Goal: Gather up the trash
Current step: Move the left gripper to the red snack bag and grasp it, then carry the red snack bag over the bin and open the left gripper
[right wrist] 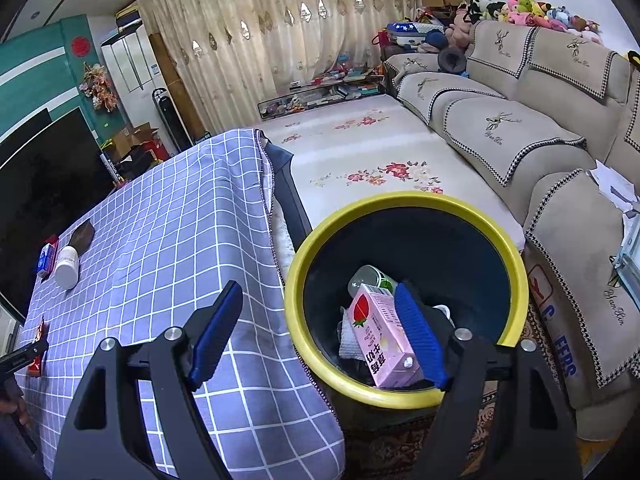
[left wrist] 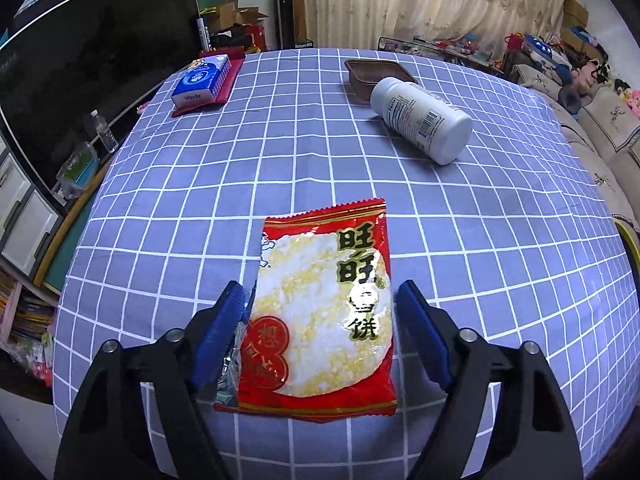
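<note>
A: Report left claw [left wrist: 320, 300] status.
B: Jaws apart, straddling the red snack wrapper [left wrist: 320, 312]. The left blue pad touches the wrapper's crumpled foil edge; the right pad stands just clear of it. No clamp. The wrapper lies flat on the checked tabletop [left wrist: 280, 140].
A: Other items on that surface?
B: A white bottle [left wrist: 420, 118] on its side, a brown tray [left wrist: 376, 72] just behind it, a tissue pack [left wrist: 202, 80] well apart at far left.
A: Right claw [right wrist: 320, 308]?
B: Jaws apart, holding nothing — positioned above the yellow-rimmed bin [right wrist: 400, 208] beside the tabletop. A pink carton [right wrist: 380, 336] lies inside the bin.
</note>
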### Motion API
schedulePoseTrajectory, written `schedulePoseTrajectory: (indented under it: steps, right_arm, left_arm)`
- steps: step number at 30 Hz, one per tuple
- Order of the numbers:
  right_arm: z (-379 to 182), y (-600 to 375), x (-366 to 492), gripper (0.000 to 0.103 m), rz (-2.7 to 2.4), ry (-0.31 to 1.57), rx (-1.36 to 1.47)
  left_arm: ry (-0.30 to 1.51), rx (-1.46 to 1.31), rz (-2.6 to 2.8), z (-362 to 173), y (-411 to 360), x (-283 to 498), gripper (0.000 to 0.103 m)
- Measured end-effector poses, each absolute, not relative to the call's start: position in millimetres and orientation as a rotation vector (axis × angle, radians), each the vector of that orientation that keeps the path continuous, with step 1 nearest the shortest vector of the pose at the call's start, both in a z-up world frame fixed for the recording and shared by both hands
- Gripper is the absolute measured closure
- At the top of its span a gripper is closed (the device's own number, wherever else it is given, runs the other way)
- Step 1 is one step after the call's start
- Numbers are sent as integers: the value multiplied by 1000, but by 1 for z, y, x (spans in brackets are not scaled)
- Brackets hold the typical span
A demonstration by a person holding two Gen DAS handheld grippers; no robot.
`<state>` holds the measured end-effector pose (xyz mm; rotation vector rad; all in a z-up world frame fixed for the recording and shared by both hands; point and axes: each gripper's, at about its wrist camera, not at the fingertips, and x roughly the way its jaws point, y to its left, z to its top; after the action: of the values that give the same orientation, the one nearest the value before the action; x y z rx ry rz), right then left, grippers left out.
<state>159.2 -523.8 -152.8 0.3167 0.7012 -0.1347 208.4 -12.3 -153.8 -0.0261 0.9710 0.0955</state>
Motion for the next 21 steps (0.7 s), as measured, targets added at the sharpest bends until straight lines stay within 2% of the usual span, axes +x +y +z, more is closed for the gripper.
schedulePoseTrajectory:
  steps: [2,7,13,21]
  right_arm:
    - [-152,-523,161,29,-131,702,318]
    - [-151,-522,161,29,-122,700,320]
    - [-149,-524,158,29,-123,689,326]
    - [-144,-528,153,29,-120,673,334]
  left_arm:
    - [965,-26,97,-153,-11,207,36]
    - [960,-18,96,-152,-11,205,42]
    - [957,-13,51,-147,-19,200,58]
    - [897,24,-104,-118,-69,192,62]
